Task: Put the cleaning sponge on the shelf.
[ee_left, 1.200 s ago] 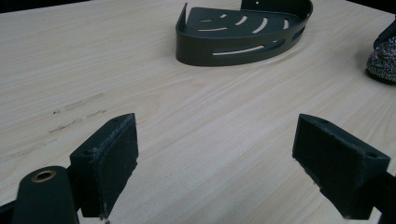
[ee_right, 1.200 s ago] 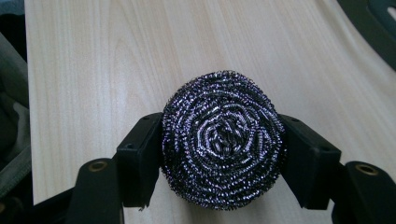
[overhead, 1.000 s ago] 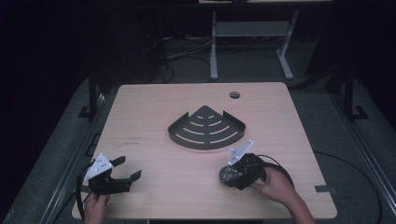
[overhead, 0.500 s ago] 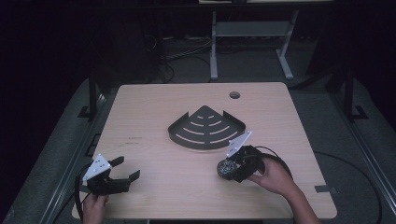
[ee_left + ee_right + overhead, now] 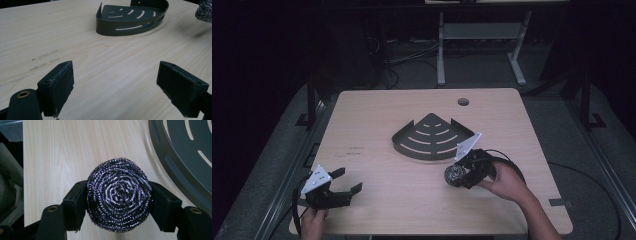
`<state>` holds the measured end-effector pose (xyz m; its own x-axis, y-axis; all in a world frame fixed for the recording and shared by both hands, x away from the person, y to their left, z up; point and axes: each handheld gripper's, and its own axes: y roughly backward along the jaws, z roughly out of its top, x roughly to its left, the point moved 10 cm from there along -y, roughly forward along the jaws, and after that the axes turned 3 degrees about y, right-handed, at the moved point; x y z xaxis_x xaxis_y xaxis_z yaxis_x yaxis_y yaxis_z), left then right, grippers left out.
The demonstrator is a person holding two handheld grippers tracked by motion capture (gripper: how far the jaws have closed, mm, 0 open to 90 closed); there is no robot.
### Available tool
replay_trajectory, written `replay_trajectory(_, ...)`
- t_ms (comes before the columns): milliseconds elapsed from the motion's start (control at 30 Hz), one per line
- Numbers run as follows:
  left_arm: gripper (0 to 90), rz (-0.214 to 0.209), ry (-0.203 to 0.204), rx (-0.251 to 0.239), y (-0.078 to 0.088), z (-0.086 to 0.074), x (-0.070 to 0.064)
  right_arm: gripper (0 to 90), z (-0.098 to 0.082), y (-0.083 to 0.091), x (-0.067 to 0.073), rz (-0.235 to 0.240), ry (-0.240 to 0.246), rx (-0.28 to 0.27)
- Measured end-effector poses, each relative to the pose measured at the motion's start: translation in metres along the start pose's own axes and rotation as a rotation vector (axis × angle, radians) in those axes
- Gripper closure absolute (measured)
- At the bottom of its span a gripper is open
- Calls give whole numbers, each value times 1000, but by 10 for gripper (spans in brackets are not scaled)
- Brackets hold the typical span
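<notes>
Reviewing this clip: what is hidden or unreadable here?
- Steel scourer: its sides are covered by the right hand-held gripper pads in the right gripper view.
- Scourer in the left gripper view: cut off by the right edge.
- Corner tray: cropped by the right gripper view's edge.
- Marks on the table: too small in the high view.

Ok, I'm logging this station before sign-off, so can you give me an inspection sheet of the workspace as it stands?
Surface: light wood table, with faint marks near the left side and a round hole at the far edge.
Job's things: steel wool scourer clamped between the jaws; dark slotted corner caddy at table centre, nothing in it.
Clutter: nothing seen.
Grippers: right gripper shut on the scourer, just short of the caddy; left gripper open, nothing between its jaws, at the near left corner.
Cables: one black cable loops behind the right gripper; others lie on the floor beyond the table.
Surroundings: dark room, grey floor, a metal stand behind the table.
</notes>
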<state>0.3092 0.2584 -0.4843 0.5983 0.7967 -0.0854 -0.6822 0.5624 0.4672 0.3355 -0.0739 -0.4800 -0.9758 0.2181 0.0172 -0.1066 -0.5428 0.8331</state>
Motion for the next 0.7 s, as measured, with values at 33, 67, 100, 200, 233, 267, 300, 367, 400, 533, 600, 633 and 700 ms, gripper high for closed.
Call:
replay_trajectory(33,137,0,-1,-1,0,0,0,352,0,0,0,0,0,0)
replay_trajectory(67,137,0,-1,-1,0,0,0,352,1,1,-2,-3,9,9)
replay_trajectory(100,137,0,-1,-1,0,0,0,352,1,1,-2,-3,9,9)
replay_trajectory(200,137,0,1,-1,0,0,0,352,5,3,-5,-5,18,15)
replay_trajectory(233,137,0,1,-1,0,0,0,352,6,4,-6,-3,21,19)
replay_trajectory(267,137,0,1,-1,0,0,0,352,8,4,-9,-6,28,26)
replay_trajectory(300,137,1,1,-1,0,0,1,352,10,5,-10,-7,26,31)
replay_trajectory(367,137,2,2,-1,0,0,1,352,13,6,-13,-2,25,30)
replay_trajectory(400,137,3,4,-2,1,0,1,352,14,6,-15,-4,29,33)
replay_trajectory(533,137,5,3,-6,1,0,1,352,23,7,-23,-11,38,69)
replay_trajectory(600,137,4,4,-6,1,1,1,352,25,8,-25,-11,40,71)
replay_trajectory(633,137,4,4,-6,1,0,1,352,27,8,-28,-12,41,78)
replay_trajectory(700,137,4,5,-7,1,1,1,352,32,8,-33,-14,45,86)
